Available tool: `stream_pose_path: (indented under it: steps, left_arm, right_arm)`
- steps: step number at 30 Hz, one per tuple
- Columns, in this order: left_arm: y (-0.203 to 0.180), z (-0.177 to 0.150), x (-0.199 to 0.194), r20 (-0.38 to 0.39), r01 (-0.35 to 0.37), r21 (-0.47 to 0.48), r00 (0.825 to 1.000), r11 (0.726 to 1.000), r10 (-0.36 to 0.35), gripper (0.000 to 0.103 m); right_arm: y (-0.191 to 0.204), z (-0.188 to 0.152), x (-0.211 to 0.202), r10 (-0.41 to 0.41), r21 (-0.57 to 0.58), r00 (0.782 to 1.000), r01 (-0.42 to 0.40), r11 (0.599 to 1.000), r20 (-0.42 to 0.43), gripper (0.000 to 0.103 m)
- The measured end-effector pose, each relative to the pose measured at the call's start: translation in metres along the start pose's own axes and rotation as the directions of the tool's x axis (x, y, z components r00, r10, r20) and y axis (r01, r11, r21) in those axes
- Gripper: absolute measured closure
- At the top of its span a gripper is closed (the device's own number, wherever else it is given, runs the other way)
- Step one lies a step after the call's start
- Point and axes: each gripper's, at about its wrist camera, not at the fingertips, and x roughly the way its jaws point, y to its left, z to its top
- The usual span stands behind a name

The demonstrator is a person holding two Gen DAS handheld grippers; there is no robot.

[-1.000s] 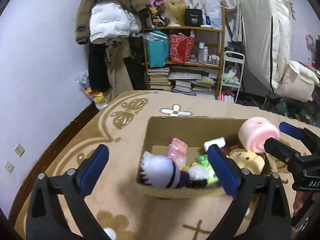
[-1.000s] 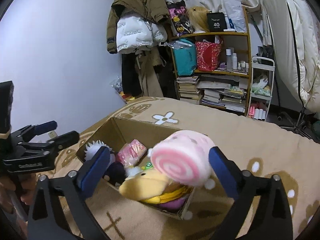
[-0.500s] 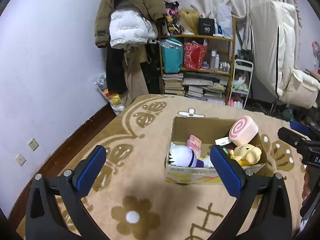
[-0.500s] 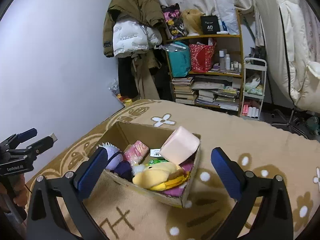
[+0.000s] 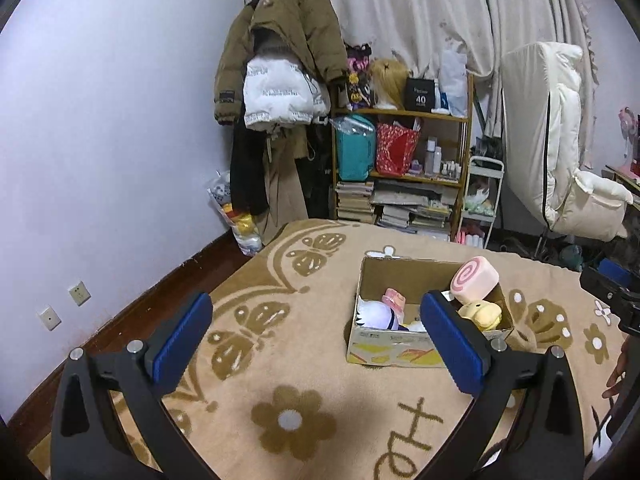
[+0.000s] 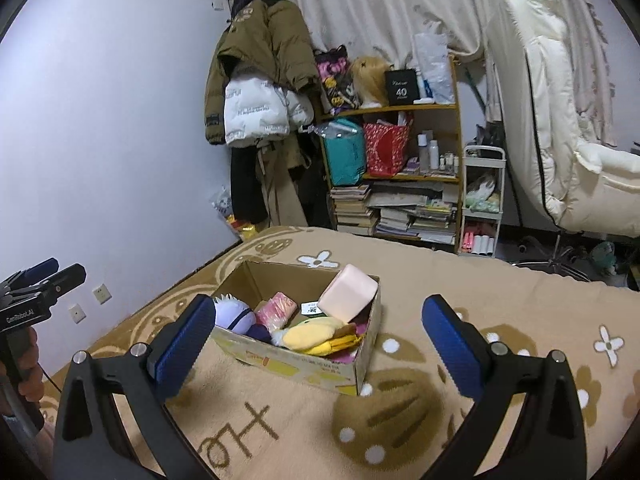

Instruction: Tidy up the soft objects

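Note:
A cardboard box point(image 5: 394, 345) sits on the beige patterned blanket point(image 5: 280, 360). It holds a pink swirl roll plush point(image 5: 474, 281), a yellow bear plush point(image 5: 480, 314), a white and purple plush point(image 5: 376, 316) and a small pink plush point(image 5: 394, 299). My left gripper point(image 5: 316, 344) is open and empty, back from the box. In the right wrist view the box point(image 6: 304, 360) lies ahead with the roll plush point(image 6: 348, 298) on top of the yellow plush point(image 6: 316, 334). My right gripper point(image 6: 316, 344) is open and empty above the blanket point(image 6: 440, 420).
A wooden shelf point(image 5: 404, 172) with bags, bottles and books stands at the far wall beside hanging coats point(image 5: 280, 80). A white rolled mattress point(image 5: 552, 136) stands at the right. A bare wooden floor strip point(image 5: 120, 320) runs along the left wall.
Both grippers pulled back and up from the box. The right gripper let go of the pink roll plush, which now rests on top of the toys in the box.

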Motion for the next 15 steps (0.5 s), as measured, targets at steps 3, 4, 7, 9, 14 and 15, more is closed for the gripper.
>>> stream_pose_path:
  steps: [3,4,7,9,14,15]
  left_arm:
    - [0.003,-0.010,-0.012,0.023,0.011,-0.004,1.000,1.000,-0.011,0.000]
    - [0.003,-0.013,-0.015,0.030,0.012,-0.005,0.999,1.000,-0.012,0.000]
    - [0.006,-0.021,-0.022,0.058,0.008,-0.010,0.998,1.000,-0.008,0.000]
    - [0.006,-0.023,-0.023,0.061,0.021,-0.016,0.998,1.000,-0.020,0.000]
    - [-0.001,-0.027,-0.021,0.074,0.060,-0.004,0.995,0.998,-0.060,0.000]
    - [-0.004,-0.028,-0.021,0.079,0.069,0.006,0.994,0.998,-0.069,0.000]
  right_arm:
    - [-0.001,-0.011,-0.014,-0.012,0.008,0.999,0.011,1.000,0.038,0.000]
    - [-0.002,-0.015,-0.017,-0.017,0.009,0.999,0.017,1.000,0.049,0.000]
    - [-0.001,-0.027,-0.027,-0.039,0.008,0.996,0.038,0.999,0.083,0.000]
    - [-0.003,-0.034,-0.029,-0.058,0.024,0.994,0.056,0.998,0.093,0.000]
    - [-0.007,-0.050,-0.032,-0.057,0.032,0.992,0.054,0.998,0.114,0.000]
    - [-0.007,-0.054,-0.031,-0.060,0.023,0.991,0.058,0.998,0.116,0.000]
